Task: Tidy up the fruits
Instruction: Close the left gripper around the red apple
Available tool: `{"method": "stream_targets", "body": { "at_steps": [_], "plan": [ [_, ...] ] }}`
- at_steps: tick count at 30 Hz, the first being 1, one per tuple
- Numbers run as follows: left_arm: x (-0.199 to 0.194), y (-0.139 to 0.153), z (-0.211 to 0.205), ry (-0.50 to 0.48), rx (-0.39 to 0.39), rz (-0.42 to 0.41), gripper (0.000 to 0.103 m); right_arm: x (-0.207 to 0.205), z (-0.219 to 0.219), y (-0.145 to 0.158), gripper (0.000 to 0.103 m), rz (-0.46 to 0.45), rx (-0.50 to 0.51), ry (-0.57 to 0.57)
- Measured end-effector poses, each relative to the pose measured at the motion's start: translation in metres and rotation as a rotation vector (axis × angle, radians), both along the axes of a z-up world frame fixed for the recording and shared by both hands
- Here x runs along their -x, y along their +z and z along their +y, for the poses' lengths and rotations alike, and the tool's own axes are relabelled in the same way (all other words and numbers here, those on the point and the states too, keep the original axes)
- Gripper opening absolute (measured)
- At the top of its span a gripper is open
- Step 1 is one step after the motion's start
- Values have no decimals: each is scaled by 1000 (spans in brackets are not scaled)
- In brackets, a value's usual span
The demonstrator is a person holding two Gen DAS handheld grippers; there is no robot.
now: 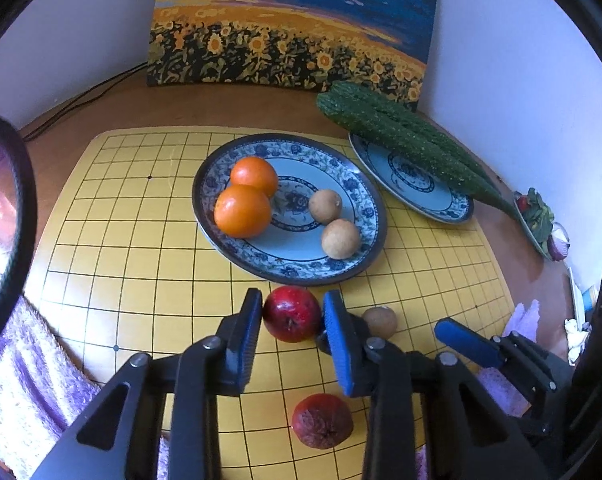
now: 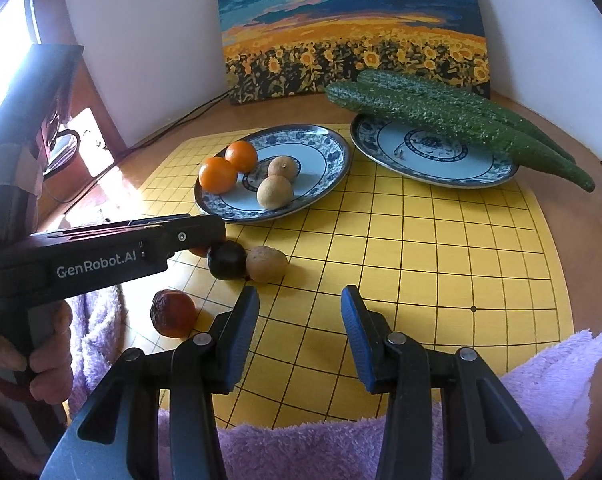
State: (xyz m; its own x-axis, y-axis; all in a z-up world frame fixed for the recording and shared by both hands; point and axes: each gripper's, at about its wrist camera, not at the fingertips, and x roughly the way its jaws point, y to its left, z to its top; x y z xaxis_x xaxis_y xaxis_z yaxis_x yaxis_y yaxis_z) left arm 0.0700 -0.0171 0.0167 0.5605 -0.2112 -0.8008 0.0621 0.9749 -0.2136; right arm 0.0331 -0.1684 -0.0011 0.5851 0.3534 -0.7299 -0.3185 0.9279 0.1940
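Left tongs (image 1: 292, 316) clamped on small round dark-red fruit (image 1: 292, 313), low over yellow gridded mat (image 1: 141, 240). Right tongs (image 2: 299, 320) spread apart, holding nothing, above same mat. Round brown fruit (image 1: 379, 322) just right of left tongs; wrinkled red fruit (image 1: 322, 421) directly below them. Blue-patterned porcelain plate (image 1: 365, 264) with two oranges (image 1: 243, 211) straight ahead. Risk: smooth round skin slipping from pads on lift; right pad (image 1: 338, 340) nudging brown fruit into roll.
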Motion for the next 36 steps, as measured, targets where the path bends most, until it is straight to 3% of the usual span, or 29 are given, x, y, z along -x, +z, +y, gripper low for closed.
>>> {"method": "stream_targets", "body": {
  "at_steps": [19,36],
  "plan": [
    [22,4,21,25,-32,-39,32,-8,9,2,40,13,-39,-9],
    [25,3,28,33,-7,-46,32,-18,27,6,36,-13,-16,-19]
  ]
}}
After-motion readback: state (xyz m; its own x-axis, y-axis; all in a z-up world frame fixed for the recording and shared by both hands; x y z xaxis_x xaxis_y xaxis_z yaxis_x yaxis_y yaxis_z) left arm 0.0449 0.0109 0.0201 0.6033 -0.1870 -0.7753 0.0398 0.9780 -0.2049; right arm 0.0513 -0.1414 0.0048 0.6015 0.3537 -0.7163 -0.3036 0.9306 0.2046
